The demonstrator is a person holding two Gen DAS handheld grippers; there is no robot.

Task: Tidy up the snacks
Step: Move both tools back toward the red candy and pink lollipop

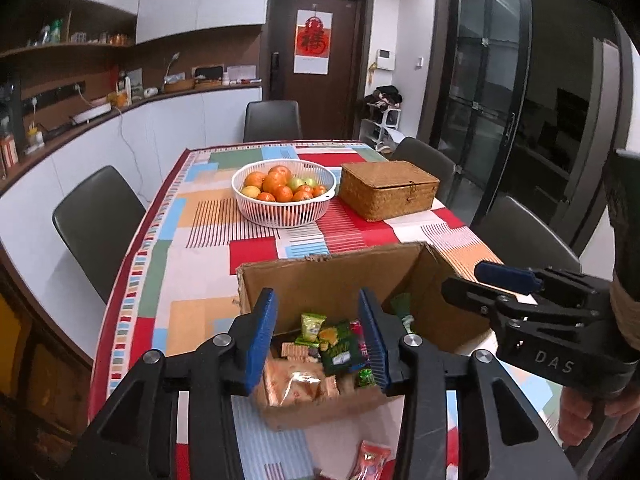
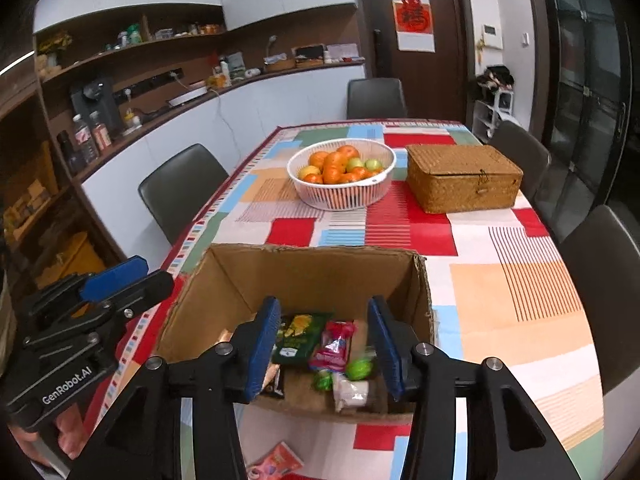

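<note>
Mid-sort, between picks. Left tool [image 1: 318, 336] and right tool [image 2: 325, 344] both released, nothing gripped, poised above the near rim of the box [image 1: 320, 276]. Snacks [image 1: 320, 344] piled inside, below the fingertips. Red packet [image 2: 276, 462] loose on tabletop [image 2: 500, 280], nearer. Next: probably drop and clamp one.

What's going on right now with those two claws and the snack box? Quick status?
Left gripper and right gripper open, empty, over cardboard box. Snack packets inside; red packet on table. Nothing in the way.
</note>
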